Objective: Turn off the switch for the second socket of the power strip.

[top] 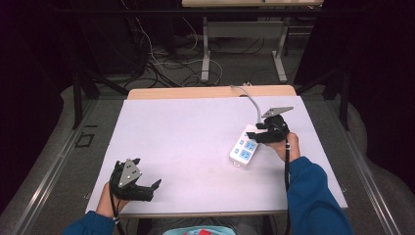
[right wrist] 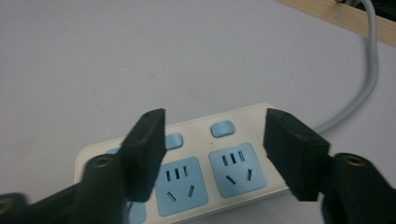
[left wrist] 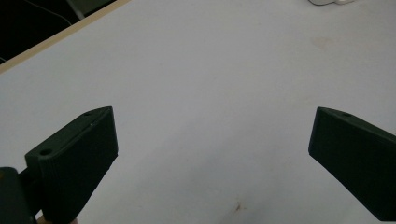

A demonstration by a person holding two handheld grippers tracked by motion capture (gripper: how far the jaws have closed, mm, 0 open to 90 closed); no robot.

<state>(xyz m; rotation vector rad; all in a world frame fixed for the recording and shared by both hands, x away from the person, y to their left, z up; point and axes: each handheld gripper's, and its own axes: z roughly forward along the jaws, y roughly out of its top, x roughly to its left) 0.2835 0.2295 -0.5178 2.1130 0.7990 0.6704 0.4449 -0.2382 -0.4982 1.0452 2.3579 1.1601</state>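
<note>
The bench (top: 195,132) carries a pale lilac-white surface, with a strip of wood edge showing along its far side. One item lies on it: a white power strip (top: 243,148) with blue socket faces, on the right half of the bench, set at a slant with its grey cable (top: 253,104) running off toward the far edge.

Right gripper (top: 268,134): held over the far end of the power strip, the person's right hand (top: 288,147) behind it and a blue sleeve (top: 313,196) trailing to the near edge. In the right gripper view the fingers (right wrist: 147,149) stand parted on either side of the strip, above two blue socket faces and two small blue switch buttons (right wrist: 222,128). Nothing is between them — they hold nothing. Whether the fingertips touch the strip's casing cannot be told.

Left gripper (top: 147,188): near the front left corner of the bench, well apart from the power strip, held by the left hand (top: 110,198). Its grey three-cornered plate (top: 129,172) faces up. In the left gripper view the fingers (left wrist: 77,158) are spread wide over bare bench surface, gripping nothing; a small brownish mark (left wrist: 239,205) shows on the surface between them, and a corner of the white strip is just visible at the top edge.

Beyond the bench — dark floor with loose cables (top: 166,63) and the legs of another table (top: 242,49).
</note>
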